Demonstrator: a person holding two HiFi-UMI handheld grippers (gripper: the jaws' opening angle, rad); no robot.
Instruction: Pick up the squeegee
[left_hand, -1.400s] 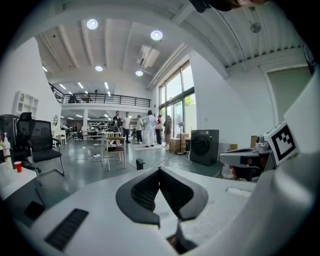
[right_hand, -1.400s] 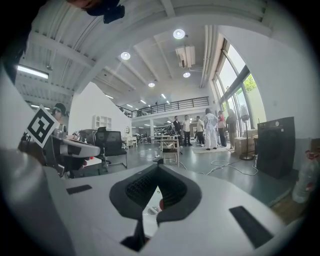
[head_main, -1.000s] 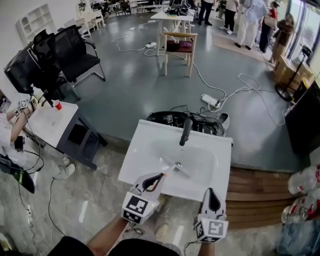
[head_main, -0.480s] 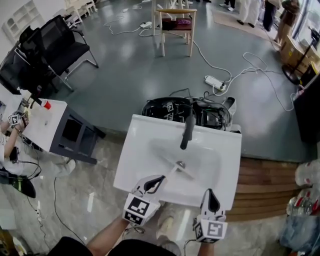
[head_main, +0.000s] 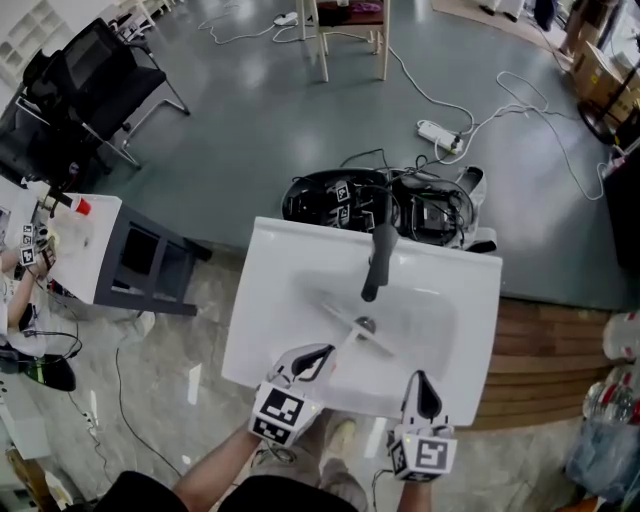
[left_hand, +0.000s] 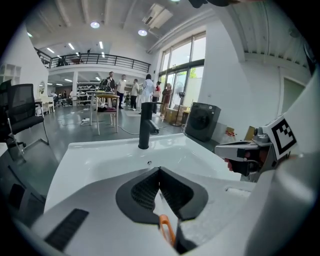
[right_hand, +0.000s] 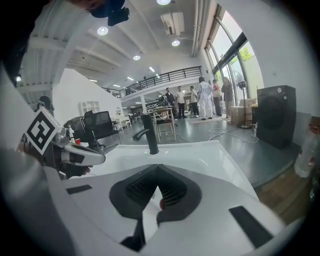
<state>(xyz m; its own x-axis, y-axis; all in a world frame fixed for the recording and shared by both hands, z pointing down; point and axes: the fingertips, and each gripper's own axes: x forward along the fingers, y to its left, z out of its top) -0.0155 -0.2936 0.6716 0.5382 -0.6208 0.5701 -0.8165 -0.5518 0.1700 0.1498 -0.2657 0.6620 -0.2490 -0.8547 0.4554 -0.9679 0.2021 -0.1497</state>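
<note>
Both pairs of fingers have come down and edged in toward the sink over the last second, so the bowl now lies closer beneath them. On the left gripper the fingers are pressed tight together with nothing between them. The right gripper is the same, its fingers closed and empty. The left tips hang over the sink's near rim, pointing down into the bowl. The right ones sit just at the front edge, further out to the side. The squeegee lies flat in the bowl beside the drain, under the spout of the black tap. Its near end is close to the left tips, but from here I can't say that they touch it. So, as I judge it, only the approach is under way. A gripper has yet to open its fingers, get them round the squeegee, close and lift. The left one looks the better placed for that.
</note>
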